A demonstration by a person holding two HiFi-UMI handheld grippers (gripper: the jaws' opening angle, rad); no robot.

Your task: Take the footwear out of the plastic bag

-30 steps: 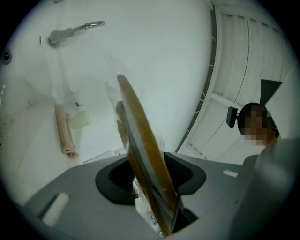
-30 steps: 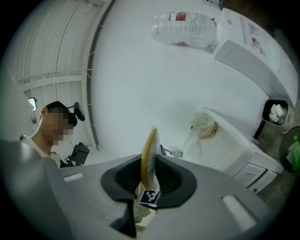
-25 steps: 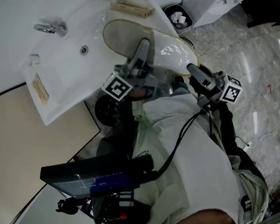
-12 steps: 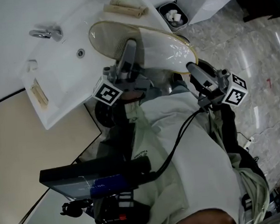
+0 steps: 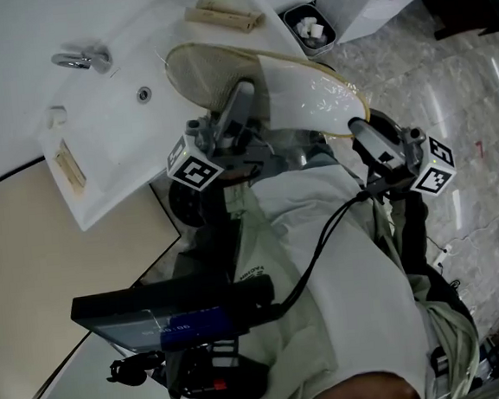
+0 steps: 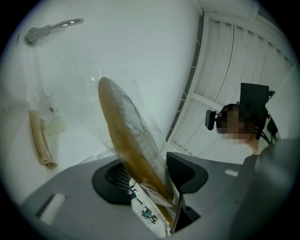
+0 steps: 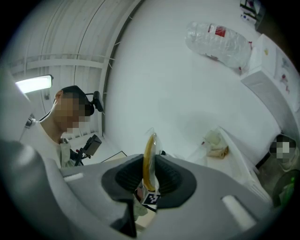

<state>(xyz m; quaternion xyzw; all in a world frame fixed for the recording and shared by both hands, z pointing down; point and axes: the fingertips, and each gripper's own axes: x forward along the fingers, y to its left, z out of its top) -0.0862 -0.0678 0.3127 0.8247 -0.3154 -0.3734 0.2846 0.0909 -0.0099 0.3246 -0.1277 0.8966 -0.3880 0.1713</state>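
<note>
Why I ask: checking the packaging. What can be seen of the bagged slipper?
The slipper is flat, with a tan textured sole, yellowish rim and white upper, inside a glossy clear plastic bag. It hangs above the sink counter, the left gripper clamping one end, jaws just easing open, the right gripper pinching the other edge.

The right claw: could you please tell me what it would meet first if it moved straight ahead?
The right claw grips the beige slipper in clear plastic, which juts ahead; beyond that, probably the plain white surface, though depth is unclear.
</note>
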